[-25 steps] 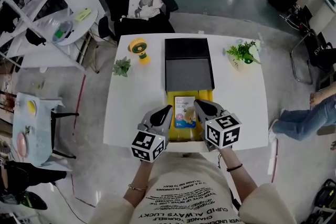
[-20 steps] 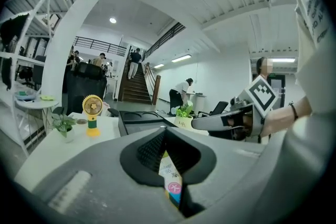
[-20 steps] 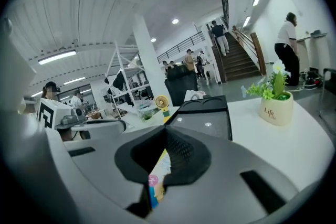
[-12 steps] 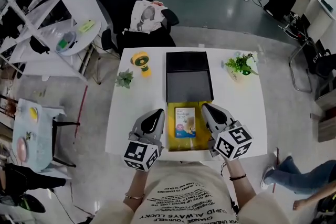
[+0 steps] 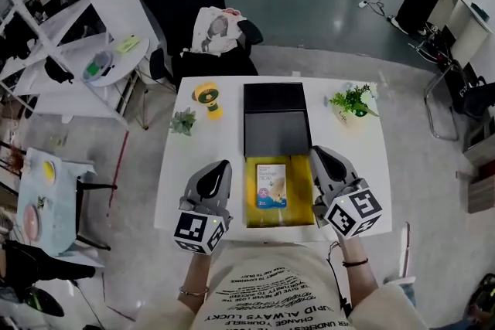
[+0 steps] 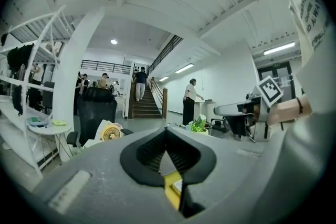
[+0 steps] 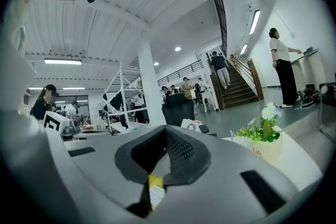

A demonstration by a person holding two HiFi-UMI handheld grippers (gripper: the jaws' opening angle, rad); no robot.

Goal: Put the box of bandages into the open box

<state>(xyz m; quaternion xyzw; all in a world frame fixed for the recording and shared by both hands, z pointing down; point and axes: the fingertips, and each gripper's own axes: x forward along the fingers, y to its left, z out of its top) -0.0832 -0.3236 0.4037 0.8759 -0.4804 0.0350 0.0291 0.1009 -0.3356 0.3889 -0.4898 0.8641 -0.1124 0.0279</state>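
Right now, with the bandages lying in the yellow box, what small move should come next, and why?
Probably just draw both grippers back toward you. The bandage box lies flat inside the yellow box, so the placing looks done. The left gripper and right gripper sit either side of it, fingers shut on nothing. The black lid lies open behind, if closing is wanted.

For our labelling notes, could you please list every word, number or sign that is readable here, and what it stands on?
"ALWAYS LUCKY": on the person's shirt; its other lines are too small to read.
"Life", probably: on the white plant pot.
The box of bandages: print too small to read.
On the left gripper and right gripper: square marker patterns only, no words.
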